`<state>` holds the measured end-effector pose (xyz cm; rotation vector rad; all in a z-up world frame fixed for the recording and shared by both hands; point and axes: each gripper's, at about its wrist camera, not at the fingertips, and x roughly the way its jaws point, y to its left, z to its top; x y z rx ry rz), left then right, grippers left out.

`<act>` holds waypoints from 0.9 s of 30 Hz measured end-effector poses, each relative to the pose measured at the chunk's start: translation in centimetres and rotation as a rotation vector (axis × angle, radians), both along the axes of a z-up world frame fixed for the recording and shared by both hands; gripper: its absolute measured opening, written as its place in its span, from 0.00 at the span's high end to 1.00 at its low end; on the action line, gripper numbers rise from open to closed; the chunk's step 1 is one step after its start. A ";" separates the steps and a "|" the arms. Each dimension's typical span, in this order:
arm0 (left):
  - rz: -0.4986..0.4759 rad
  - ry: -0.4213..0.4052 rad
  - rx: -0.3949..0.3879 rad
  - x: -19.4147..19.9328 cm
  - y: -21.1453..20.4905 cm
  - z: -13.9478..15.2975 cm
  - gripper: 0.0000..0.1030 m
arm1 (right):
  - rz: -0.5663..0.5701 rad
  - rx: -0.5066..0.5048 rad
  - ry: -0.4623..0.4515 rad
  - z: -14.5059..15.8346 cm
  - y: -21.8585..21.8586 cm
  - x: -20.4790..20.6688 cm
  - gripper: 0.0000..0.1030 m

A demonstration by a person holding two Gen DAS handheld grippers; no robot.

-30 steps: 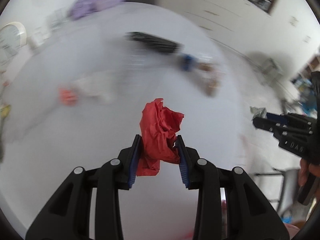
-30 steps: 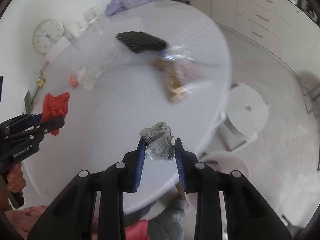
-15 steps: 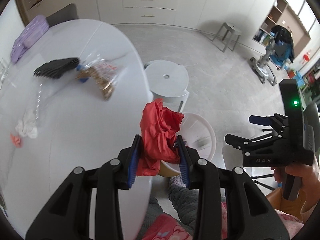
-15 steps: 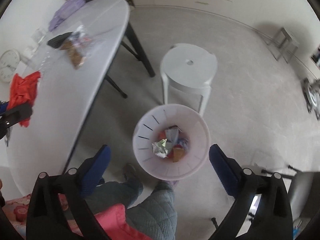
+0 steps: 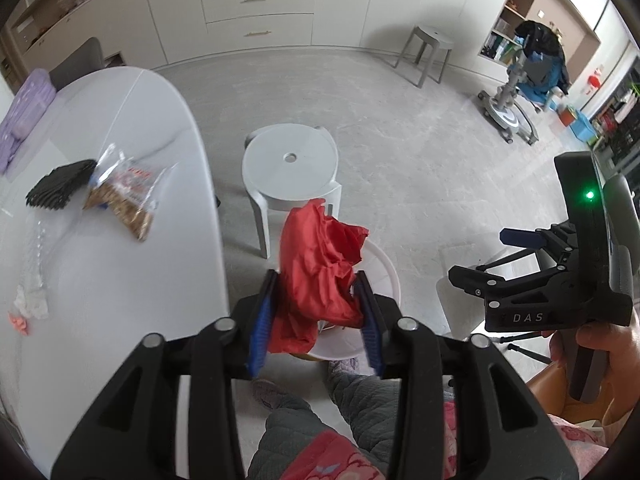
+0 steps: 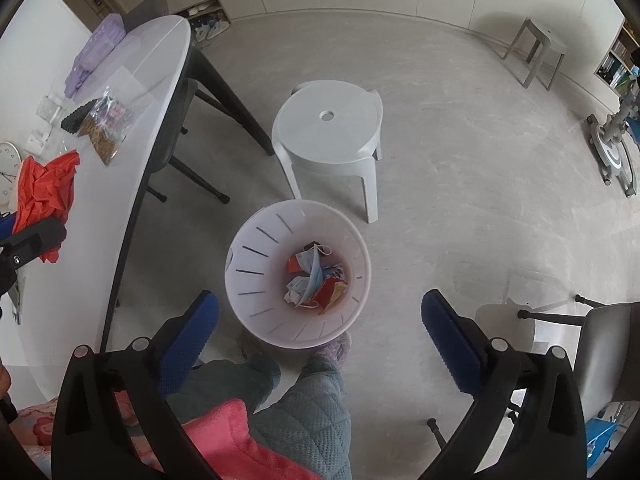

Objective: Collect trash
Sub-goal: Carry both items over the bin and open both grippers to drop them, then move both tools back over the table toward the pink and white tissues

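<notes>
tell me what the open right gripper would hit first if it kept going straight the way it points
Probably the white plastic trash bin: the right gripper is open and empty, pointing down at the bin's mouth. It would likely meet the near rim or the trash inside, though depth is unclear.

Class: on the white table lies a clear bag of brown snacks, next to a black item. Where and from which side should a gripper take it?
Grip the clear snack bag at its loose crinkled corner toward the table edge, coming from above: it lies flat, and the black item crowds its far side.
</notes>
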<state>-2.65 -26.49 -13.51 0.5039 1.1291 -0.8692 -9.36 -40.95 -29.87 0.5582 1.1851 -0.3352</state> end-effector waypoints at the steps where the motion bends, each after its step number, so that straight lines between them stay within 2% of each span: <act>1: -0.007 -0.006 0.013 -0.4 -0.6 -0.1 0.36 | -0.001 0.000 0.001 0.0 -0.3 -0.2 0.02; 3: -0.003 -0.031 0.041 -0.8 -1.4 -0.2 0.13 | -0.007 -0.002 0.003 0.0 -0.9 -0.5 0.02; 16: -0.004 -0.028 0.051 -1.8 -3.0 -0.2 0.10 | -0.007 0.007 -0.016 -0.3 -3.4 -1.2 0.02; 27: 0.099 -0.035 0.057 -0.3 -1.9 0.3 0.10 | 0.069 0.008 -0.041 0.5 -3.1 1.7 0.02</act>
